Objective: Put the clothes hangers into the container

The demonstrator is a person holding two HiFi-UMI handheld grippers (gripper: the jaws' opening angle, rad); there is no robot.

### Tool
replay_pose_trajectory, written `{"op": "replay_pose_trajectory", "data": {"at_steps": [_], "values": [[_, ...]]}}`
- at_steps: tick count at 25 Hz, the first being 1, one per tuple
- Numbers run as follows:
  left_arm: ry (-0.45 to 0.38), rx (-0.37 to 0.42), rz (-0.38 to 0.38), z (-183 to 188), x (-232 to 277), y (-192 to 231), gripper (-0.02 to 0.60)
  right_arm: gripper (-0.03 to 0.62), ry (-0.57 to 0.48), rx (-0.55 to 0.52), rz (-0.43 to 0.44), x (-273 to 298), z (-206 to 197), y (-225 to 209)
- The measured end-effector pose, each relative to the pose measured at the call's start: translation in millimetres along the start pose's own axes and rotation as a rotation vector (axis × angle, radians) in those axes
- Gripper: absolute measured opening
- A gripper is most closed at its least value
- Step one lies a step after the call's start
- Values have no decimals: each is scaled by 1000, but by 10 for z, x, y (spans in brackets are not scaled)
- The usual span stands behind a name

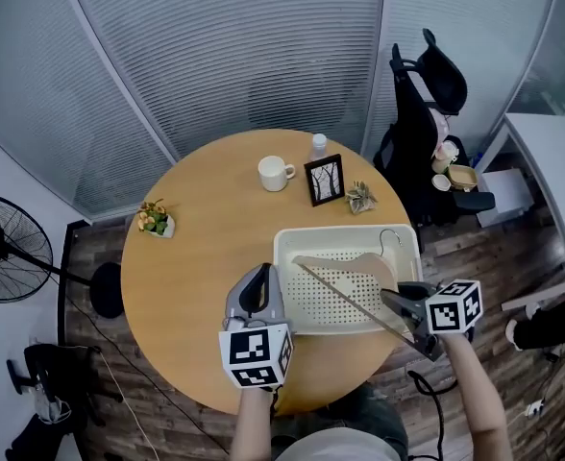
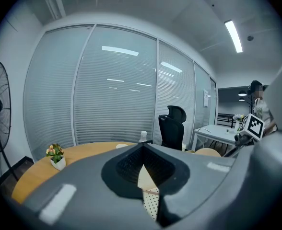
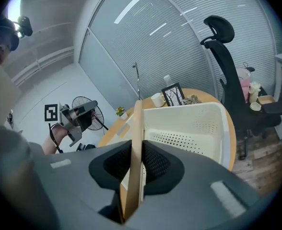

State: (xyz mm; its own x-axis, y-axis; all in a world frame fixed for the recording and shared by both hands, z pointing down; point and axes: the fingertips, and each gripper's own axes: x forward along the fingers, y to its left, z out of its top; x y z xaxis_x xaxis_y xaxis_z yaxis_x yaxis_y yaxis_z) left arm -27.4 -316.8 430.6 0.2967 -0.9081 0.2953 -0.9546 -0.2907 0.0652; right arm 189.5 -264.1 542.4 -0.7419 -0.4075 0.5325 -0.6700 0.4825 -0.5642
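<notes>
A wooden clothes hanger with a metal hook [image 1: 359,262] lies tilted inside the white perforated plastic basket [image 1: 345,230] at the lower right of the round wooden table [image 1: 206,257]. The right gripper [image 1: 393,303] clamps the hanger's thin bar near the basket's right corner; in the right gripper view its jaws press on both faces of the wood. The left gripper [image 1: 260,279] sits just beside the basket's left wall, its jaw tips drawn together on nothing. Toward the table's upper edge stand a white mug [image 1: 274,172] and a black-framed picture [image 1: 325,179].
</notes>
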Motion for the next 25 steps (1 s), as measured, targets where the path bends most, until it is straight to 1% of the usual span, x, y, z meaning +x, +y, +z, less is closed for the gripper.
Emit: {"op": "replay_pose_trajectory", "data": {"at_steps": [5,10,12,15,18,23,25], "values": [[1,-27,0,-17,-33,2,0,83,11,17,3,42,3,-37],[3,-28,14,-24,-30,39,0,84,37,47,-4,108,19,-142],[2,-34,17,-30,-32,45,0,86,57,47,-38,136,24,-200],[4,-41,22,-39,-39,55,0,89,76,10,-103,162,51,-277],[8,-40,25,-37,-39,72,0,86,89,-11,-128,191,75,-317],[7,-39,30,-30,-36,99,0,94,109,-12,-158,259,91,-401],[6,-39,31,-24,-32,101,0,98,121,-29,-187,280,88,-447]]}}
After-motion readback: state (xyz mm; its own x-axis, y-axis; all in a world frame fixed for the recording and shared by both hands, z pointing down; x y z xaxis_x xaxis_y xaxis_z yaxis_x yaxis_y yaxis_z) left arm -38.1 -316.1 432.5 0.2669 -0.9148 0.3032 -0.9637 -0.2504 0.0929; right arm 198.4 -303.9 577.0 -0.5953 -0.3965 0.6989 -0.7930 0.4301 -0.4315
